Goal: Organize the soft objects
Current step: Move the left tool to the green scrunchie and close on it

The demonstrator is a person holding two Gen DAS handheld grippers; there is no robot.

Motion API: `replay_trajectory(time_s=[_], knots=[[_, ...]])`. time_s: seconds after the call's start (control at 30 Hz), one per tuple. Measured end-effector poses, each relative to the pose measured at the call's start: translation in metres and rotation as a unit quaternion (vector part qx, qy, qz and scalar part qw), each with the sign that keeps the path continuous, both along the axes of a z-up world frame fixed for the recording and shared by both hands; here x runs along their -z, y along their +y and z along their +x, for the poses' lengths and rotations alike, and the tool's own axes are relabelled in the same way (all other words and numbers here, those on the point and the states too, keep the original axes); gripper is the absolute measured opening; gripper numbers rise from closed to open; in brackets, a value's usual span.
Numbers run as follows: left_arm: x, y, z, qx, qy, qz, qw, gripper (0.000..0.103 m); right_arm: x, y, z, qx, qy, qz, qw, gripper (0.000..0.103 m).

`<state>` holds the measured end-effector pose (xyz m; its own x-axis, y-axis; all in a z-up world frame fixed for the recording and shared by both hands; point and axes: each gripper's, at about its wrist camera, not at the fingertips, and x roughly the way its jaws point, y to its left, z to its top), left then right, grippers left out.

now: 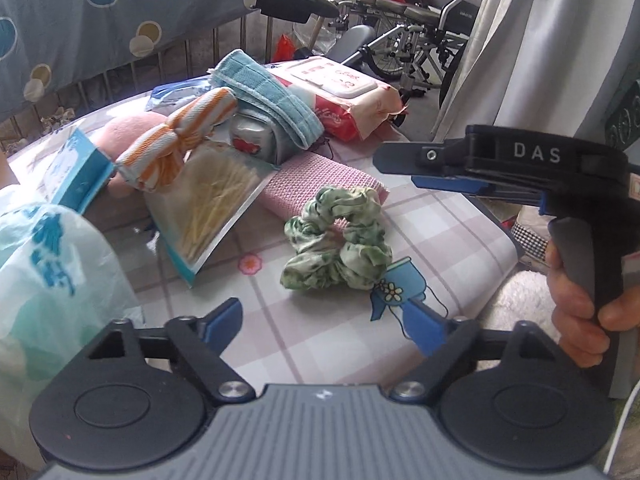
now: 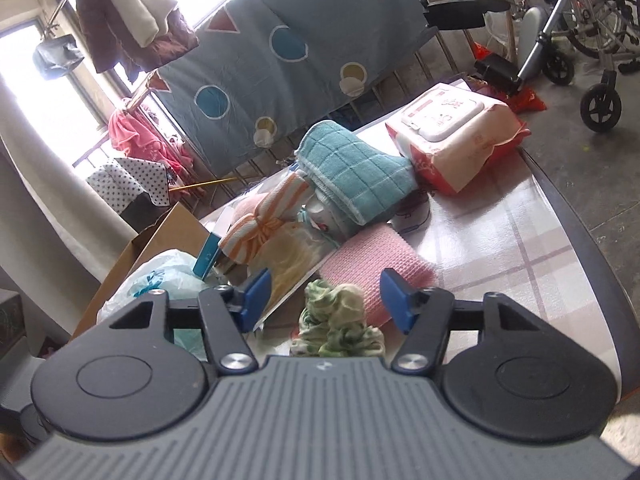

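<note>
- The green-and-white gathered fabric scrunchie (image 1: 338,242) lies on the pink-checked plastic tablecloth (image 1: 460,224), just ahead of the left gripper (image 1: 326,318) and touching the pink knitted cloth (image 1: 320,178) beyond it.
- The left gripper's jaws stand wide apart, holding nothing.
- In its own view, the right gripper (image 2: 326,296) has the scrunchie (image 2: 336,320) between and below its blue fingers (image 2: 396,294); the jaws stand apart, not pressing it.
- The scrunchie looks light, soft and squashy, not fragile; it should crush and hold easily.
- Best hold, I judge: across one bunched side of the ring.
</note>
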<state>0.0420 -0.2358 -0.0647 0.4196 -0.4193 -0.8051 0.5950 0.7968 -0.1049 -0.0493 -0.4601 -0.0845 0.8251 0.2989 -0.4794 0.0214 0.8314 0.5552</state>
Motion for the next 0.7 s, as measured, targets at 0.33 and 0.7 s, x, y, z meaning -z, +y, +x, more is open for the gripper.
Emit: replay_trajectory(time_s=[0.33,0.7], knots=[[0.02,-0.047,0.034,0.001,0.011,0.026,0.9996,0.092,0.003,-0.037,0.06,-0.049,0.035,-0.014,0.998,0.066],[0.027,-0.06,0.039,-0.006,0.004,0.026,0.9996,0.036,0.018,-0.045,0.091,-0.082,0.06,-0.018,0.995,0.073]])
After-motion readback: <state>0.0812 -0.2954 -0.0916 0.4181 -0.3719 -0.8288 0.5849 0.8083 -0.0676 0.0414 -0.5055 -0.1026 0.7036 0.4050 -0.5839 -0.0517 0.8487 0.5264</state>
